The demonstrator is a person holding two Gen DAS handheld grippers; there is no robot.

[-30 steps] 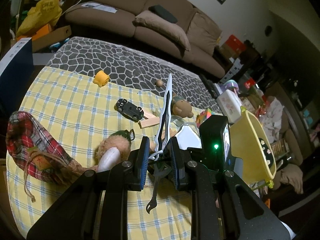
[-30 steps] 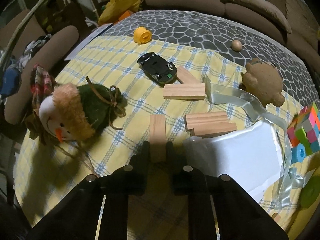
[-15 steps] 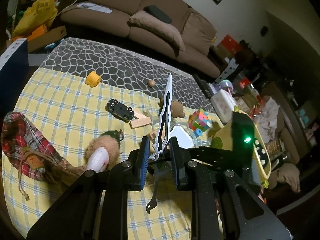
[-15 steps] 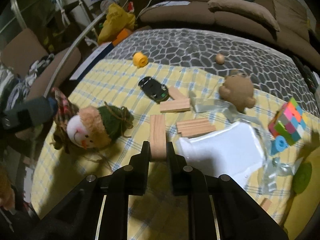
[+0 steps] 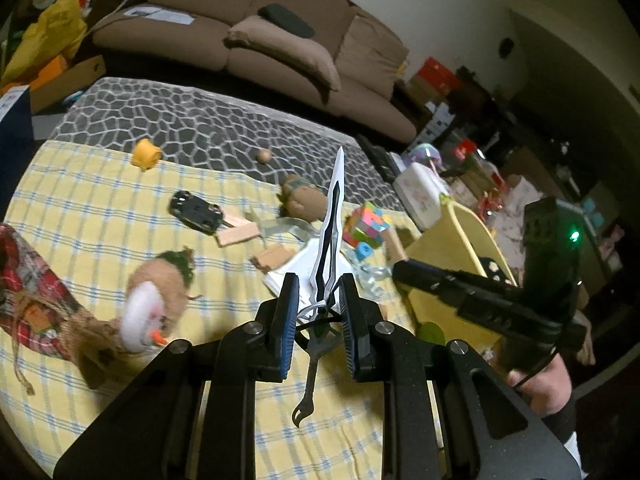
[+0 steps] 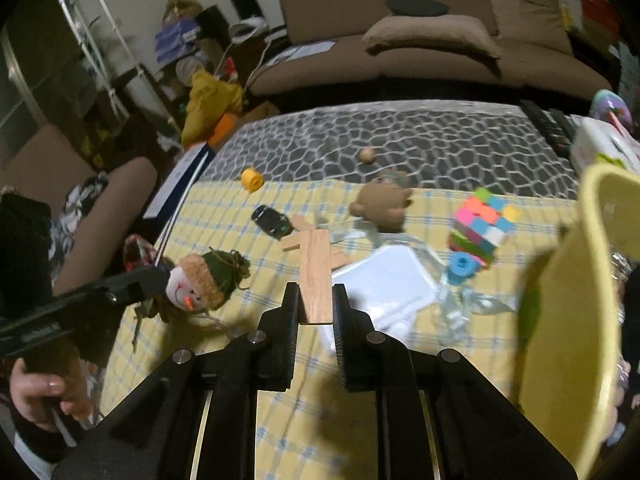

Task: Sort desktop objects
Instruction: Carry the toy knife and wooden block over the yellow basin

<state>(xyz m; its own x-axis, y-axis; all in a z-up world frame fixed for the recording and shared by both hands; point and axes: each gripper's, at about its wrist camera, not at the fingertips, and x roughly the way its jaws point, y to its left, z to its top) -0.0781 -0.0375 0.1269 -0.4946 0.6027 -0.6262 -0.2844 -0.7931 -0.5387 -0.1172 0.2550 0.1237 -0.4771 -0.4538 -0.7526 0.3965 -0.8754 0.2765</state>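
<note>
My left gripper [image 5: 318,300] is shut on a white and black toy sword [image 5: 330,232] that points up and away, its dark hilt hanging below the pads. My right gripper [image 6: 316,300] is shut on a wooden block [image 6: 316,276], held in the air above the yellow checked cloth [image 6: 224,208]. On the cloth lie more wooden blocks [image 5: 238,235], a black toy car [image 5: 195,213], a brown bear [image 6: 382,202], a snowman doll [image 6: 202,280], a colourful cube [image 6: 482,226] and a white tray [image 6: 386,280]. A yellow basket [image 6: 572,308] stands at the right.
An orange roll [image 5: 146,154] and a small wooden ball [image 5: 264,155] lie at the cloth's far edge, on a grey patterned cover [image 5: 192,120]. A brown sofa [image 5: 256,44] stands behind. A red plaid pouch [image 5: 24,280] lies at the left. A person's hand [image 6: 36,392] holds the other gripper's handle.
My right gripper has lifted the wooden block off the cloth and swung toward the yellow basket. My left gripper has drifted a little with the sword still held.
</note>
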